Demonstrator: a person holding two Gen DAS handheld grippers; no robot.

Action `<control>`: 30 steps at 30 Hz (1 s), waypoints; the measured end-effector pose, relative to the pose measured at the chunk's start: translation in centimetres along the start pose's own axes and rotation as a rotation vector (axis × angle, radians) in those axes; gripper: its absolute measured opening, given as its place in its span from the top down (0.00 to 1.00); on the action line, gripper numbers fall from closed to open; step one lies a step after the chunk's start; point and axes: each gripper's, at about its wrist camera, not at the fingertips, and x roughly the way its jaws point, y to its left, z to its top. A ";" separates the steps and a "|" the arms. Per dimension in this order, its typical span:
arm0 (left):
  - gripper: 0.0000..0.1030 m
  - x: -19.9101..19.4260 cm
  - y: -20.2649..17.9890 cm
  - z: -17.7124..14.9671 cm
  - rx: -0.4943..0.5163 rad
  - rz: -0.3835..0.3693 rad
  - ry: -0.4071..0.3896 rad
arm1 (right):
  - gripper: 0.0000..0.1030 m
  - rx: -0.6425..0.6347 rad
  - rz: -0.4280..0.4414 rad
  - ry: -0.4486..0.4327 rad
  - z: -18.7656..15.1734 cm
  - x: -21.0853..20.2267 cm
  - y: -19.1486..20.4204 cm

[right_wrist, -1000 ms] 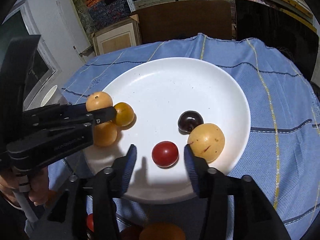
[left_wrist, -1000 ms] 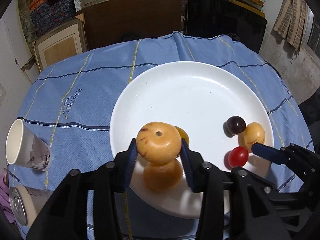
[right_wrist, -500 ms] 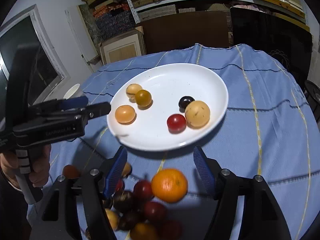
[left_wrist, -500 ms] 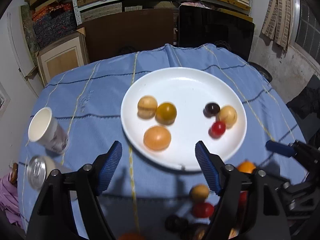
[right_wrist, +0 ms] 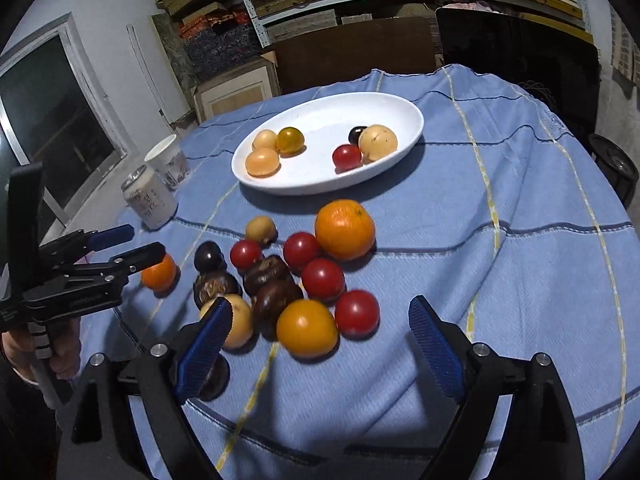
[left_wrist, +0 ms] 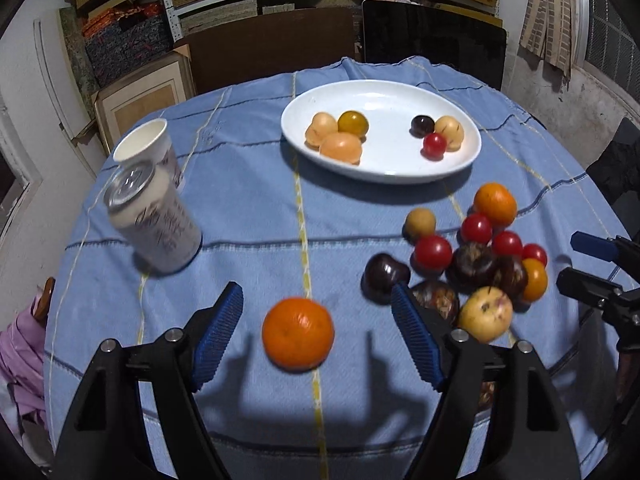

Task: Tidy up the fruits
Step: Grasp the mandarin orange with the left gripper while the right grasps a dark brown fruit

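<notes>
a lone orange is framed, untouched, between the open left claw; the right claw is opening, nothing gripped.

Left tool gapes around orange, seemingly not touching.

Left wrist view: plate upper centre on the bench, six fruits in it, three left, three right. Cup upper left, can just before it. Fruit pile right of centre, before the plate. One orange apart at lower centre, between the left tongs. Right tongs at right edge.
</notes>
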 end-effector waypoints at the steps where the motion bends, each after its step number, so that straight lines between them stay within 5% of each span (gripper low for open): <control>1: 0.28 0.1 0.3 -0.5 -0.012 -0.005 0.008 | 0.12 0.005 0.009 -0.003 -0.3 -0.1 -0.1; 16: 0.29 2.3 1.0 -2.3 -0.088 -0.021 0.063 | 0.12 0.053 0.088 -0.004 -1.7 0.3 -0.5; 19: 0.34 3.5 1.3 -2.5 -0.106 -0.018 0.088 | 0.12 0.047 0.085 0.001 -1.8 0.4 -0.5; 23: 0.57 4.0 1.6 -2.5 -0.109 -0.020 0.079 | 0.12 0.037 0.078 0.004 -1.9 0.4 -0.3; 30: 0.58 4.2 1.5 -2.6 -0.099 -0.025 0.054 | 0.12 -0.130 0.138 0.052 -3.0 -0.9 3.5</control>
